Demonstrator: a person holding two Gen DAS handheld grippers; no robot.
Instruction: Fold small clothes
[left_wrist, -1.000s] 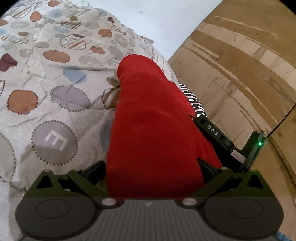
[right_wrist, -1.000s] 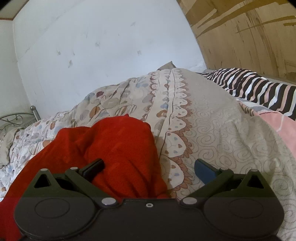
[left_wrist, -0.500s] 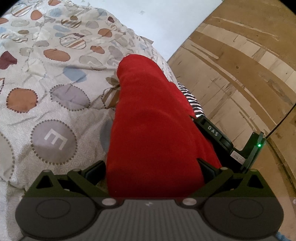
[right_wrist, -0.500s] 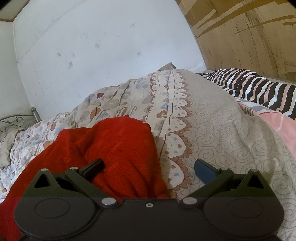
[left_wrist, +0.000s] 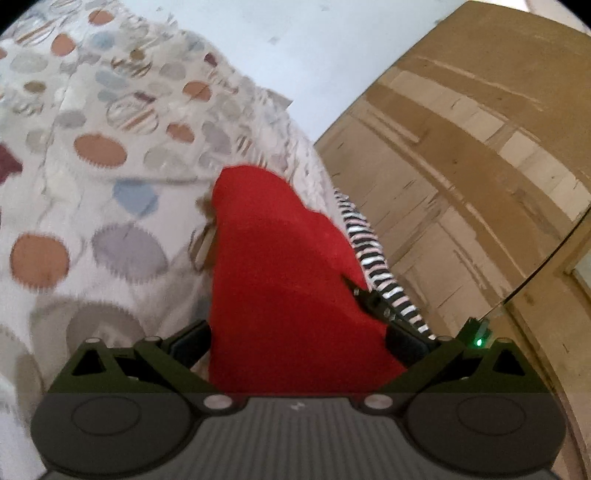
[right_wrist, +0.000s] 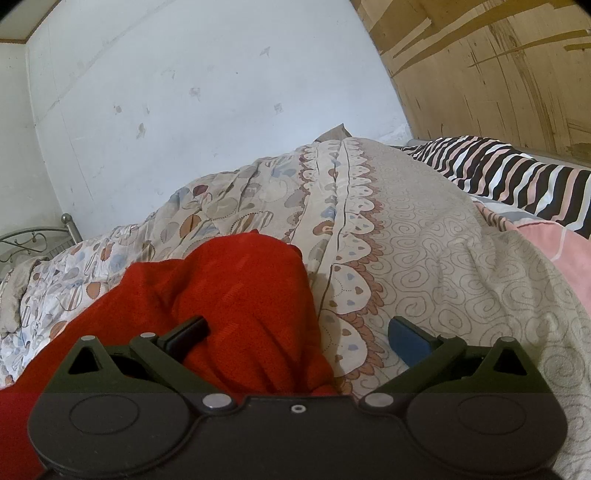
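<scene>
While red cloth (left_wrist: 288, 280) hides the left gripper's (left_wrist: 295, 332) bite, the right gripper (right_wrist: 299, 334) gapes.

Soft daylight, fisheye-bent edges — left view motion-blurred, right view sharp.

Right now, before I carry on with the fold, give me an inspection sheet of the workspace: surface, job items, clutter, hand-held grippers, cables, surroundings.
Surface: patterned quilt on a bed, rumpled.
Job's things: red garment bunched, lying on the quilt.
Clutter: striped black, white and pink fabric; pink cloth beside it.
Grippers: left hand-held gripper open, jaws either side of the red garment; right hand-held gripper open, garment against its left finger.
Cables: thin dark cable near the green light.
Surroundings: white wall, wooden panelling, metal bed frame.
</scene>
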